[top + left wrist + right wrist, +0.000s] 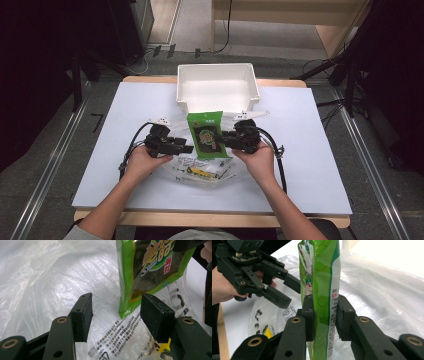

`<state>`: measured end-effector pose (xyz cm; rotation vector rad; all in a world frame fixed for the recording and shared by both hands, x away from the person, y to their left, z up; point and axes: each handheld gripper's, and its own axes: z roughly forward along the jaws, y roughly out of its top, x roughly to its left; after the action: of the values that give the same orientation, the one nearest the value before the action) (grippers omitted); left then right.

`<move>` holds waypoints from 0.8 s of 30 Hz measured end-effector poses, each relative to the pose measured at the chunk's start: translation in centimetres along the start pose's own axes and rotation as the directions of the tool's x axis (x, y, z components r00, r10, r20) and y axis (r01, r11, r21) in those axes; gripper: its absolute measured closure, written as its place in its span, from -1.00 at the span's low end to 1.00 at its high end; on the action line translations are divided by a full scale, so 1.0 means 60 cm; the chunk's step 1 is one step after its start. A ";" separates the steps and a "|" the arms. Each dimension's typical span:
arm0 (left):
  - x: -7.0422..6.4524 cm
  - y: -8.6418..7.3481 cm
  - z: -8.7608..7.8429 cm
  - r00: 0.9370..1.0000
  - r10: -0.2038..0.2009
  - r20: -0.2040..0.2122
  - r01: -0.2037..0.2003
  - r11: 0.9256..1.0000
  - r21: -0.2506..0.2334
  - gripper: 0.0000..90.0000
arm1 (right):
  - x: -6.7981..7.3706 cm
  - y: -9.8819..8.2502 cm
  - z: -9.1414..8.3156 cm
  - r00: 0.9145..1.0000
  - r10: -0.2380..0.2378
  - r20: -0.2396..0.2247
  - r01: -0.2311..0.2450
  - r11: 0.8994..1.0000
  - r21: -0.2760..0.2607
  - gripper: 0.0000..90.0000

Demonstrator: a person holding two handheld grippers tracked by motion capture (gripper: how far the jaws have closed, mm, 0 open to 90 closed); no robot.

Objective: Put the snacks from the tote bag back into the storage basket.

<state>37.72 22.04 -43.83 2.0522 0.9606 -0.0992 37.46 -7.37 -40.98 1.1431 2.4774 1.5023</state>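
Observation:
A green snack packet with a dark picture on its front stands upright over the table's middle. My right gripper is shut on it, both pads pressing the packet flat from either side. My left gripper is open, and the packet's lower corner hangs just ahead of the gap, touching neither pad. In the high view, the left gripper reaches in from the left and the right gripper from the right. A crumpled clear plastic bag with printed text lies under both.
A white rectangular bin stands at the table's far edge, just behind the packet. The table top is pale blue-white. A small yellow item shows inside the clear bag. Cables trail from both grippers.

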 end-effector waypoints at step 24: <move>0.000 0.000 0.001 0.999 0.007 -0.035 -0.008 1.000 -0.009 -0.01 | -0.031 0.009 -0.034 0.996 0.007 0.085 -0.003 0.999 -0.049 0.64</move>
<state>37.73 22.03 -43.87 2.0554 0.9732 -0.0553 38.35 -9.87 -40.05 1.1804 2.3712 1.4734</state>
